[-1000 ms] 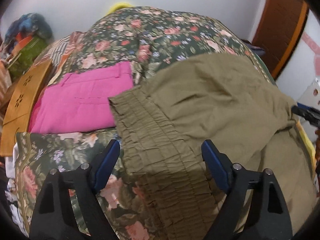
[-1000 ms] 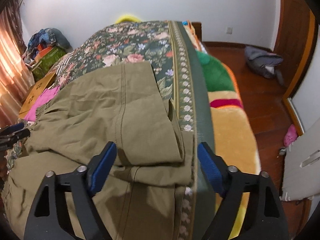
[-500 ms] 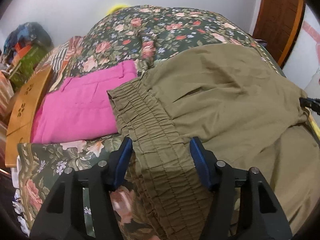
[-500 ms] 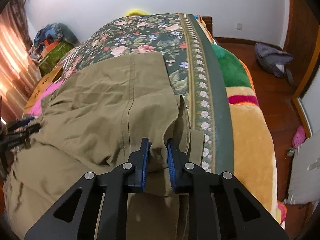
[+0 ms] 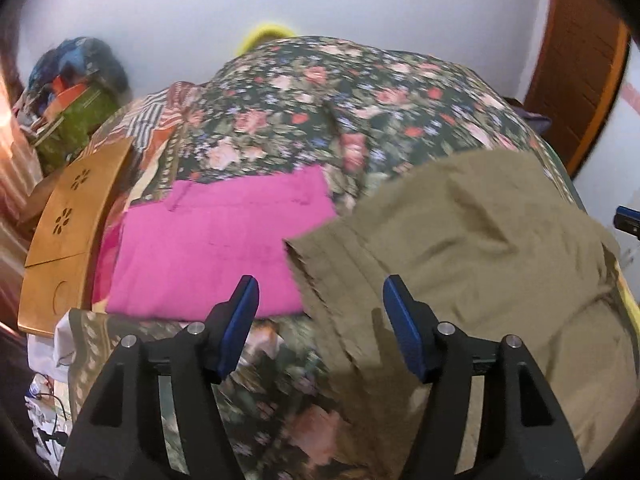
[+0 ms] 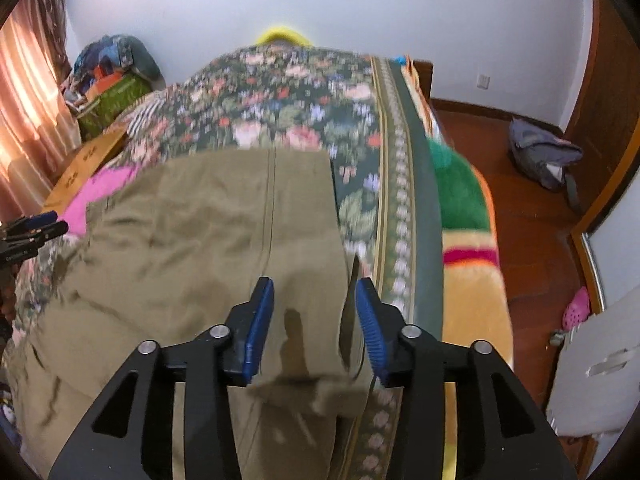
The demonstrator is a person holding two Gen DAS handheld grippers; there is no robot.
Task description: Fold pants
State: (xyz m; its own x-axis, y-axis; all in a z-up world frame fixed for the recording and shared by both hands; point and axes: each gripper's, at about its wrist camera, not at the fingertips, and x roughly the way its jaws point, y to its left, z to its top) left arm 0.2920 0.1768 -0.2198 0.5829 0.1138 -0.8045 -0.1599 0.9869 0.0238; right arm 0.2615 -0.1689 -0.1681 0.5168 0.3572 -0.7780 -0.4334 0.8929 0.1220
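Olive-green pants (image 5: 472,248) lie folded on the floral bedspread (image 5: 320,92); they also show in the right wrist view (image 6: 208,232). My left gripper (image 5: 320,308) is open above the gathered waistband edge (image 5: 320,264), holding nothing. My right gripper (image 6: 314,312) is open over the pant-leg end (image 6: 308,384) near the bed's right side, and the cloth lies loose between its fingers. The left gripper shows at the left edge of the right wrist view (image 6: 28,228). Both views are motion-blurred.
Folded pink pants (image 5: 208,248) lie left of the olive ones. A wooden board (image 5: 72,232) leans at the bed's left side. A green and orange blanket (image 6: 464,216) hangs off the right side. A grey bag (image 6: 544,156) lies on the wood floor.
My right gripper, shut on the pant-leg cloth half a second ago, has opened. My left gripper has opened wider again and lifted back from the waistband.
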